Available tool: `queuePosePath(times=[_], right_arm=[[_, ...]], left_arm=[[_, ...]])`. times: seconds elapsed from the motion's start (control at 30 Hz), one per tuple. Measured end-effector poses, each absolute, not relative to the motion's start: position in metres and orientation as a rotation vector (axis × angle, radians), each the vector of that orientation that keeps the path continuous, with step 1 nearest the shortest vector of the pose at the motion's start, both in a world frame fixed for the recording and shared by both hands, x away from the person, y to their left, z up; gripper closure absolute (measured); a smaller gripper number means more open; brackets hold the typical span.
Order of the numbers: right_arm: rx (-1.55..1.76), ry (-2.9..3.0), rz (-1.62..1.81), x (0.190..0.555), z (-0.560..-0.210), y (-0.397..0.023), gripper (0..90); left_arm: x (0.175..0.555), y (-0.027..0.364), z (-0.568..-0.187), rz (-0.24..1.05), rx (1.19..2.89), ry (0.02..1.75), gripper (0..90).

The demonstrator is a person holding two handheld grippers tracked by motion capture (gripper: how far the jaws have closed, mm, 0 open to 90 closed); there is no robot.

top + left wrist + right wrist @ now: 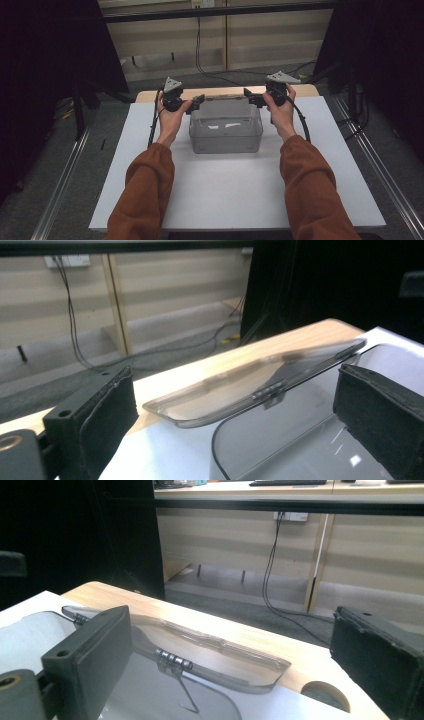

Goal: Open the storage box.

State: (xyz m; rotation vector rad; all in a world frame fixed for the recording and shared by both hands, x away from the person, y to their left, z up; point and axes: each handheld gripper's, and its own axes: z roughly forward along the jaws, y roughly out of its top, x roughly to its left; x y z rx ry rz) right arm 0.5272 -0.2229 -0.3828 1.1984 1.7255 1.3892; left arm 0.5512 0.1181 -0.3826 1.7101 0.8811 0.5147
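Clear box point(226, 134) sits mid-frame on the table point(150, 190), w/ its hinged lid point(226, 97) tipped back behind it, long axis running left-right. Your left hand-held gripper point(198, 99) & right hand-held gripper point(248, 96) flank the lid's ends, both jaws wide, holding nothing. Equally near.

No readable text, label, brand or number on anything in view

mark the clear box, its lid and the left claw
clear box point(226, 142), high view, front wall.
lid point(235, 385), left gripper view, middle of the clear panel.
left claw point(199, 100), high view, between its open tips.
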Motion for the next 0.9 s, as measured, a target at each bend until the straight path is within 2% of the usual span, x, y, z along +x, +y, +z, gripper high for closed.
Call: queuePosePath(times=[0.53, 0.9], right_arm=[[1.129, 1.691, 1.391, 0.484, -0.374, -0.225, 2.2], [1.087, 1.694, 1.359, 0.454, -0.383, -0.229, 2.0]], left_arm=[[0.512, 0.136, -0.374, 0.568, 1.635, 0.827, 3.4], [0.482, 0.144, -0.377, 0.572, 1.619, 0.796, 3.4]])
